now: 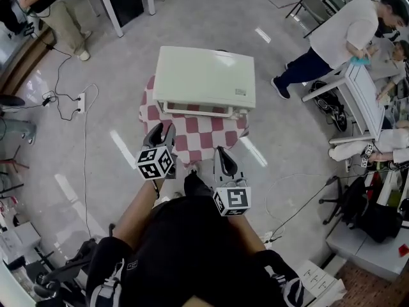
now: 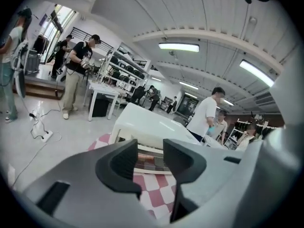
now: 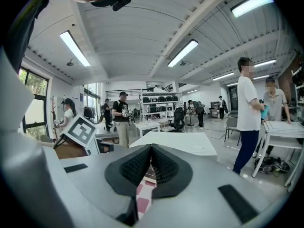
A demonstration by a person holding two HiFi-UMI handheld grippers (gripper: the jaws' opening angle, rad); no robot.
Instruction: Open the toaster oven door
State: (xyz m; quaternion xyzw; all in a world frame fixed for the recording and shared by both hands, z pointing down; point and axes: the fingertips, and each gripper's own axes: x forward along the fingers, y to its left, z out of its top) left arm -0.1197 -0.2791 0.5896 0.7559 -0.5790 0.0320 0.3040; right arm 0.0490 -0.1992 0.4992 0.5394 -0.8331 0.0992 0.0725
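A white toaster oven (image 1: pixel 204 78) stands on a small table with a red-and-white checked cloth (image 1: pixel 198 136), its door (image 2: pixel 149 158) facing me and closed. My left gripper (image 1: pixel 160 135) hovers over the table's near left corner, short of the oven, jaws apart with nothing between them; the oven front shows through the gap in the left gripper view (image 2: pixel 151 161). My right gripper (image 1: pixel 223 160) hangs at the table's near edge, shut and empty, its pads pressed together in the right gripper view (image 3: pixel 150 166), with the oven (image 3: pixel 183 144) beyond.
People stand around: one at a white table (image 1: pixel 361 94) to the right, another at the back left (image 1: pixel 61 15). A power strip and cables (image 1: pixel 80 101) lie on the floor at left. Chairs and bags crowd the right side (image 1: pixel 367 213).
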